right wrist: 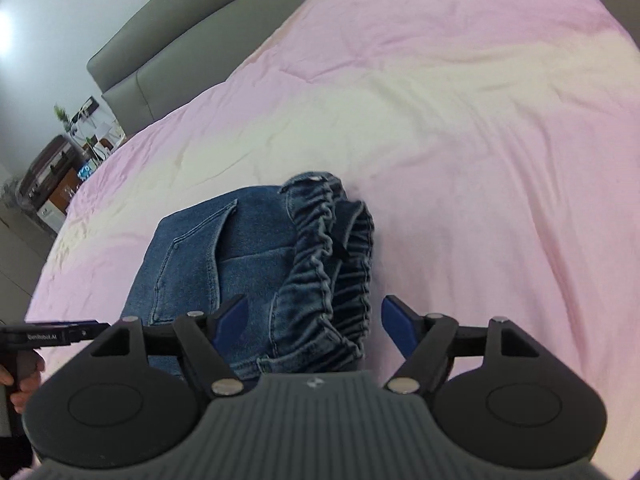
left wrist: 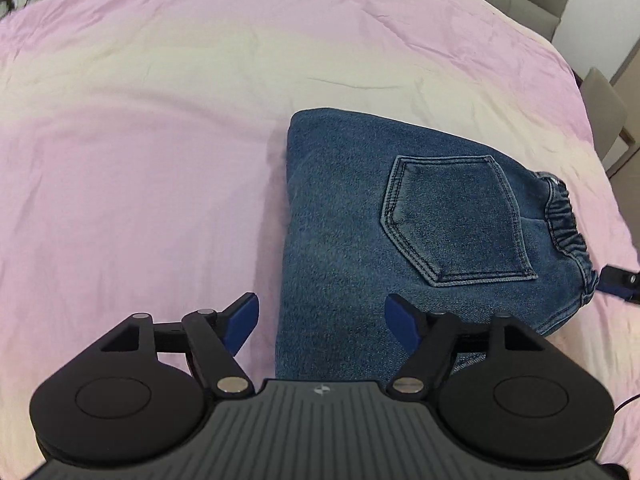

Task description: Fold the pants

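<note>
Reading "GenRobot.AI", the left gripper [right wrist: 86,330] beside folded pants [right wrist: 224,256]

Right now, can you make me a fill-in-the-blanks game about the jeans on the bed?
1. The folded jeans lie on a ____ bedspread.
2. The stitched patch on top of the jeans is a back ____.
3. The stretchy, gathered waistband lies nearest the ____ gripper.
4. Both the left gripper and the right one are ____, holding nothing.

Missing words: pink; pocket; right; open
</note>
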{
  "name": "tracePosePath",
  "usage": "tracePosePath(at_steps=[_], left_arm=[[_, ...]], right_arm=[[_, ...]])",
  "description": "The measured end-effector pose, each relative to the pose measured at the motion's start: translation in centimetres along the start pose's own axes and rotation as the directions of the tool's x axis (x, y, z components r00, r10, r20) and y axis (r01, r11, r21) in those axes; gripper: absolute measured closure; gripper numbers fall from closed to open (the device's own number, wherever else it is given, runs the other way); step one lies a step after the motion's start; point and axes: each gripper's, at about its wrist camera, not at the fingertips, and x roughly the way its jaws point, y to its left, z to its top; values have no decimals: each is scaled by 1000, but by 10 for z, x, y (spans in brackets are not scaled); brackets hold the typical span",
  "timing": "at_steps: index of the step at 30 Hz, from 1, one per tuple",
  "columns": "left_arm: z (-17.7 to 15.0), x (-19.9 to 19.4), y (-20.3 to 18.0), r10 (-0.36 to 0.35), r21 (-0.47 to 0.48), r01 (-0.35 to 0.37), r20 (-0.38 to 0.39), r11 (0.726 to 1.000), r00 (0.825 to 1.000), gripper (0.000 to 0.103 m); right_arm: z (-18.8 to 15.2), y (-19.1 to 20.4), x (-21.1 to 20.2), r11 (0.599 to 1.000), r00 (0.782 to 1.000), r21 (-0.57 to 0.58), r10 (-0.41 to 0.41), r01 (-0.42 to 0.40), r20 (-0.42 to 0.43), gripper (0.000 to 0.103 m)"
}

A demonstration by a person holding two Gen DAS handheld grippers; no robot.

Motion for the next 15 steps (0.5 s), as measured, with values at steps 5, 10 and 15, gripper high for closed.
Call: tracePosePath(at_steps=[5,10,15], left_arm=[[-10,13,32,-96,-198,99,25,975,995,19],[-3,35,47,-152,-285,156,39,946,988,21],[6,58,49,-182,-296,183,29,938,983,23]], right_arm=[[-20,-29,17,984,997,166,69,-61,-43,31],[-32,-50,41,938,982,305,184,-163,-42,28],[-31,-54,68,916,971,345,235,-204,-50,27]])
